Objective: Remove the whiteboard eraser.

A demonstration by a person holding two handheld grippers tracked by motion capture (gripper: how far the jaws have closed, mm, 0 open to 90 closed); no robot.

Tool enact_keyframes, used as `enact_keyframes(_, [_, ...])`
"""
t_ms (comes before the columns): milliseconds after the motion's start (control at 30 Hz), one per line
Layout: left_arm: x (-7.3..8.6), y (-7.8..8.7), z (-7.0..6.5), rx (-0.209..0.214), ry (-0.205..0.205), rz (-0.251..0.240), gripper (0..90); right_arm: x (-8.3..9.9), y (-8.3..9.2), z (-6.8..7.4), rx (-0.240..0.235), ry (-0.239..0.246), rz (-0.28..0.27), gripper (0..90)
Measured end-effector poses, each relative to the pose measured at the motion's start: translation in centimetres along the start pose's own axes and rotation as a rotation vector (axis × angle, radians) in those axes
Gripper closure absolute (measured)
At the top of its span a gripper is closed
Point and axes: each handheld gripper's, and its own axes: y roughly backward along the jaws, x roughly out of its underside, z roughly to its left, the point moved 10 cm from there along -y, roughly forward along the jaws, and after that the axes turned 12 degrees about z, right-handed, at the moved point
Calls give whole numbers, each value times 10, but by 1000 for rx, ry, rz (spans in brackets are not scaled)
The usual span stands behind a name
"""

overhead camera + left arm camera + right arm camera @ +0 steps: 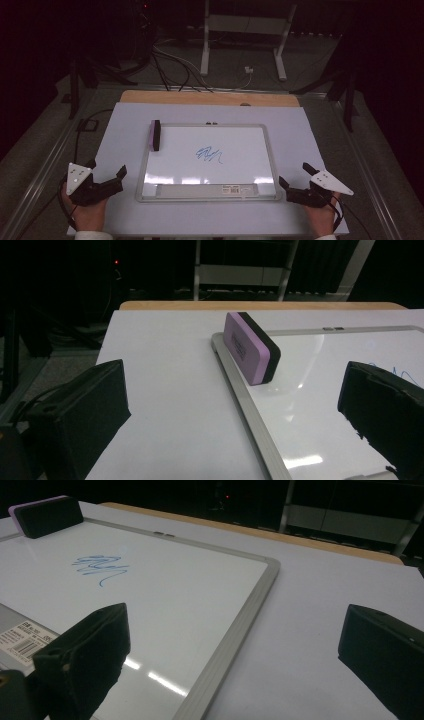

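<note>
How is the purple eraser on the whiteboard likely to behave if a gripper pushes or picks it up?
The purple eraser looks like a foam block with a black felt face, so probably light and slightly squashy between jaws. It leans on its long edge against the whiteboard frame, so a sideways nudge may well tip it flat. On the glossy board it would likely slide easily.
</note>
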Motion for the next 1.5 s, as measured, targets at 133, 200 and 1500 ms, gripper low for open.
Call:
enact_keyframes(133, [-7, -4, 0, 7, 8, 7, 6, 0, -1, 1, -1, 2, -2, 7])
enact_keyframes(200, [-11, -6, -2, 8, -3, 7, 7, -1, 0, 1, 0, 0, -7, 7])
enact_keyframes(1500, [-67, -75, -19, 64, -55, 85, 7, -2, 1, 0, -5, -17, -15, 7])
